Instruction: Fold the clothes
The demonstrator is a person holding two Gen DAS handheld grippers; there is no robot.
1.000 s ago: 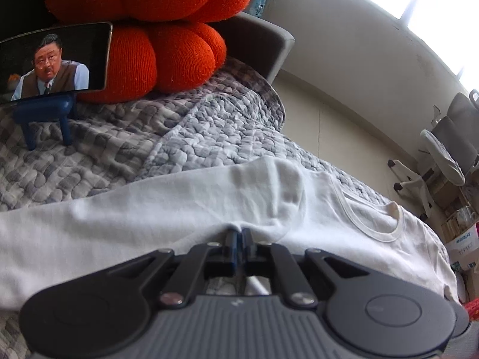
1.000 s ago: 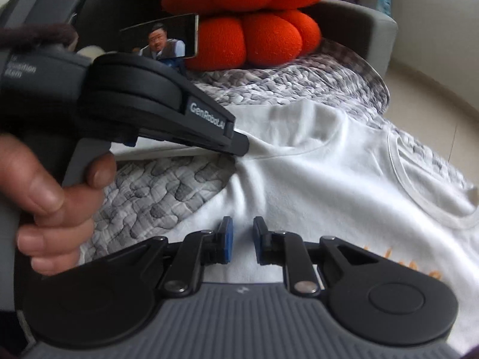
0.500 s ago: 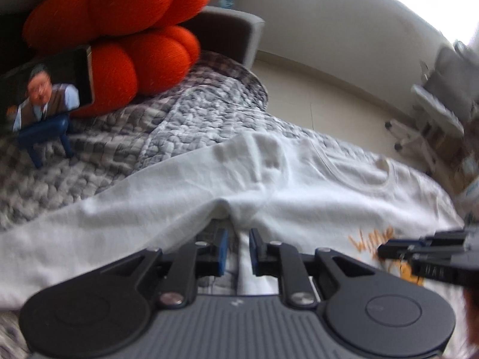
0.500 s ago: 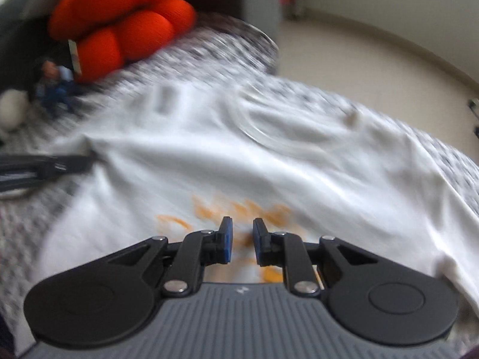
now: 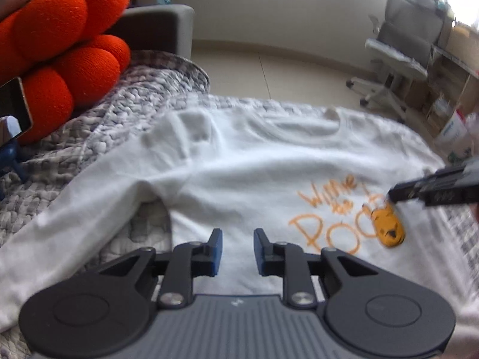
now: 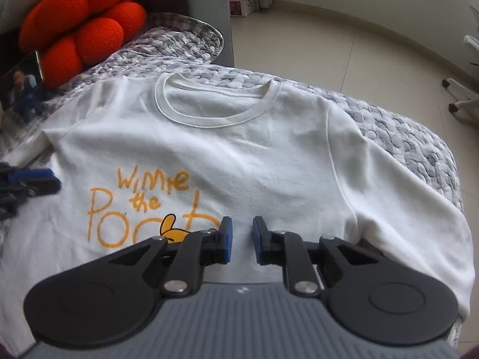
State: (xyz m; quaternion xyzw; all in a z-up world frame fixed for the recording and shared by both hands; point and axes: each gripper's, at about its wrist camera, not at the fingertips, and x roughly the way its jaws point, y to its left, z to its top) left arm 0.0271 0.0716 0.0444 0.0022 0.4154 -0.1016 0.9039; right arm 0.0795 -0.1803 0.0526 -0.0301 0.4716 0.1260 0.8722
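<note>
A white long-sleeved shirt [image 5: 254, 164] [image 6: 254, 155] with orange "Winnie the Pooh" lettering lies flat, front up, on a grey quilted cover [image 5: 125, 113] [image 6: 404, 131]. My left gripper [image 5: 238, 234] hovers over the shirt's side near the left armpit; its jaws are opening and nothing is between them. It shows at the left edge of the right wrist view [image 6: 33, 181]. My right gripper [image 6: 242, 227] hangs over the shirt's lower front beside the print, with a narrow gap and nothing in it. Its tip [image 5: 395, 193] comes in from the right in the left wrist view.
An orange lobed cushion [image 5: 60, 45] [image 6: 83, 21] and a phone on a blue stand [image 5: 12, 110] [image 6: 21, 80] sit at the back left. A grey sofa arm [image 5: 158, 27] stands behind. An office chair [image 5: 404, 53] and shelves are on the tiled floor to the right.
My left gripper let go of the pinched shirt fabric and its jaws spread apart. My right gripper swept from the shirt's left side to its lower middle. Both views swung to the right.
</note>
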